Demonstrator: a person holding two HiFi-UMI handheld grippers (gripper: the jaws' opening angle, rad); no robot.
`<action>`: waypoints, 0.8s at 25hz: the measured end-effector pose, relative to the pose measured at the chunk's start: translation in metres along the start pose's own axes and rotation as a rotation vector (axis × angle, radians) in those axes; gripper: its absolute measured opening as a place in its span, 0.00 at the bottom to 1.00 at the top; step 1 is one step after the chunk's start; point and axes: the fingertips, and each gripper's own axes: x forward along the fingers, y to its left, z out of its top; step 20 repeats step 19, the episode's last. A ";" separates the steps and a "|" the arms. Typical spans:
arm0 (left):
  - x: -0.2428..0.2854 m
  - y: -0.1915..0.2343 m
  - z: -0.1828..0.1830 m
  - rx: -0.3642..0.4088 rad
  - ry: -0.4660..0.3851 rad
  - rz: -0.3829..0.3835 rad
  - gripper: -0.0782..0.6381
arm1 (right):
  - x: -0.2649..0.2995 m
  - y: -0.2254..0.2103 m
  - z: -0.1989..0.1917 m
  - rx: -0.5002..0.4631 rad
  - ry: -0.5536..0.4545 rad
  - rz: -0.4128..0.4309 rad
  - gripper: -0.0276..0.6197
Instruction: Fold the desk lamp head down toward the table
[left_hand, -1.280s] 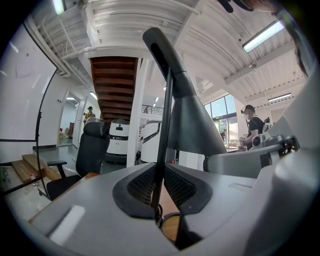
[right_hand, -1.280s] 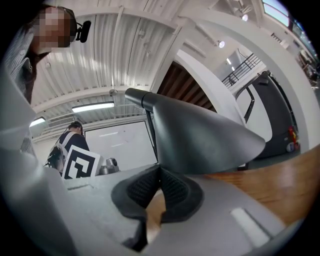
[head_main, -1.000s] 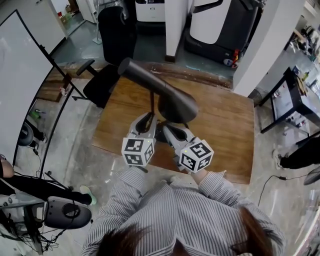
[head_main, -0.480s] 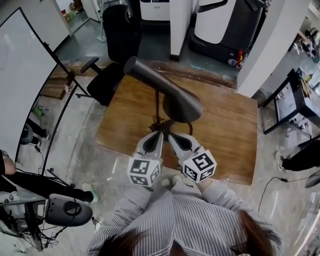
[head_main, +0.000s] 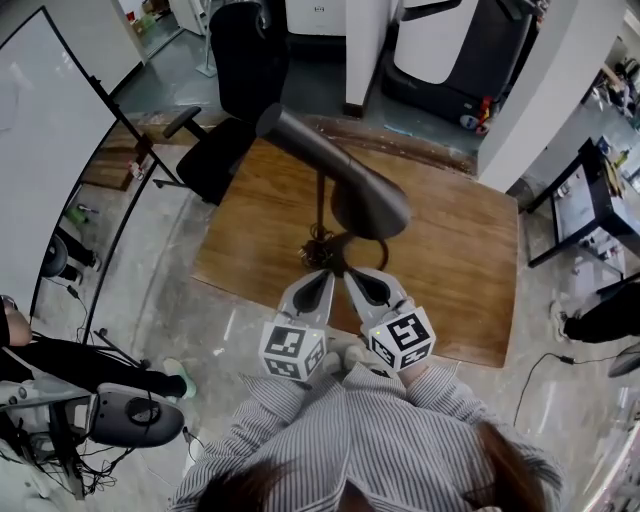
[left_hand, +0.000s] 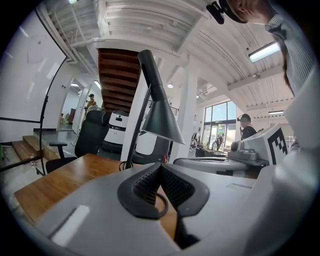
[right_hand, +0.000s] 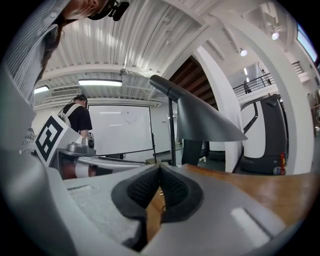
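A dark grey desk lamp stands on the wooden table (head_main: 450, 260). Its long cone head (head_main: 350, 180) slopes down to the right atop a thin pole (head_main: 320, 215), and the cord is coiled at the base (head_main: 322, 255). Both grippers sit side by side near the table's front edge, just short of the base and touching nothing. My left gripper (head_main: 325, 273) is shut and empty. My right gripper (head_main: 348, 273) is shut and empty too. The left gripper view shows the lamp head (left_hand: 161, 117) beyond my left gripper (left_hand: 160, 167). The right gripper view shows the lamp head (right_hand: 205, 122) beyond my right gripper (right_hand: 160, 167).
A black office chair (head_main: 235, 70) stands past the table's far left corner. A whiteboard on a stand (head_main: 50, 160) runs along the left. Large white and black machines (head_main: 440, 45) are behind the table. A small dark side table (head_main: 585, 200) is at the right.
Both grippers have drawn back from the lamp toward the table's front edge. The left gripper's jaws have closed. The lamp's posture looks unchanged.
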 end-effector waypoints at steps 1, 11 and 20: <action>-0.002 0.000 0.001 -0.002 -0.005 0.001 0.11 | 0.000 0.001 0.000 -0.012 0.000 -0.001 0.04; -0.006 0.006 -0.001 -0.015 -0.005 -0.010 0.11 | 0.002 0.009 0.007 -0.104 -0.001 0.015 0.04; -0.011 0.013 0.003 -0.024 -0.010 0.001 0.11 | 0.005 0.016 0.014 -0.125 -0.018 0.022 0.04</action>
